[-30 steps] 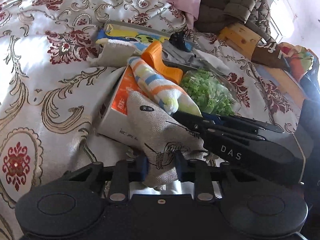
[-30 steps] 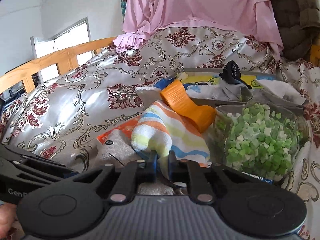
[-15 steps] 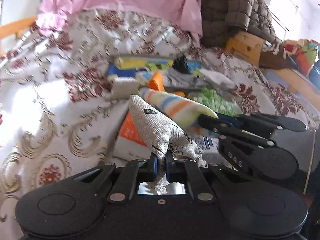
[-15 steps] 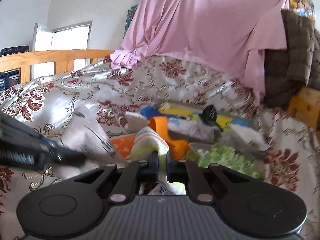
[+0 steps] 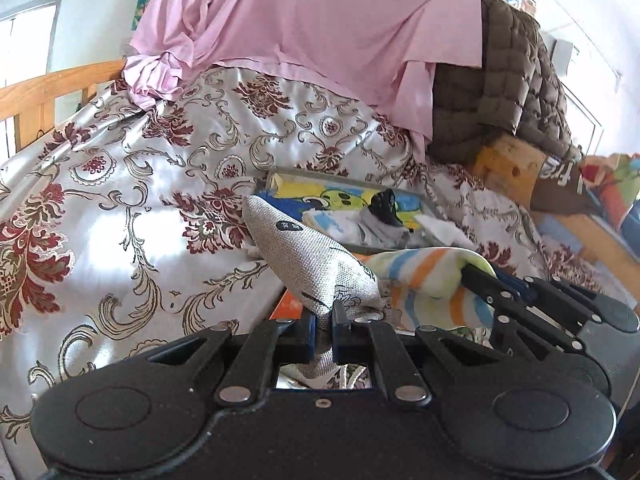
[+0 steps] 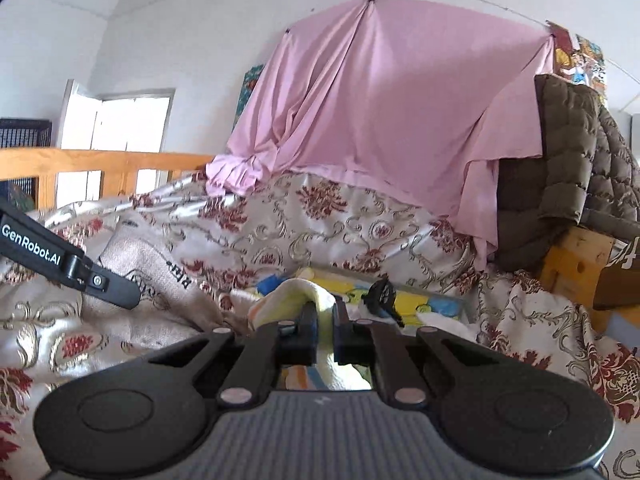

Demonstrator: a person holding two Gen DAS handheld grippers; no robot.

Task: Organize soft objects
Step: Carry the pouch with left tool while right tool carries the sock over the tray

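The left claw (image 5: 323,330) is clenched on a grey linen pouch (image 5: 308,260), held up off the patterned bedspread (image 5: 132,208), with the pouch rising ahead of its tips. Just to its right, the right claw (image 6: 325,334) is clenched on a striped towel (image 5: 424,276). Beyond both claws lies a shallow tray (image 5: 320,178) holding a cartoon-print cloth (image 5: 332,196), pale folded cloths (image 5: 360,226) and a small black thing (image 5: 385,204).
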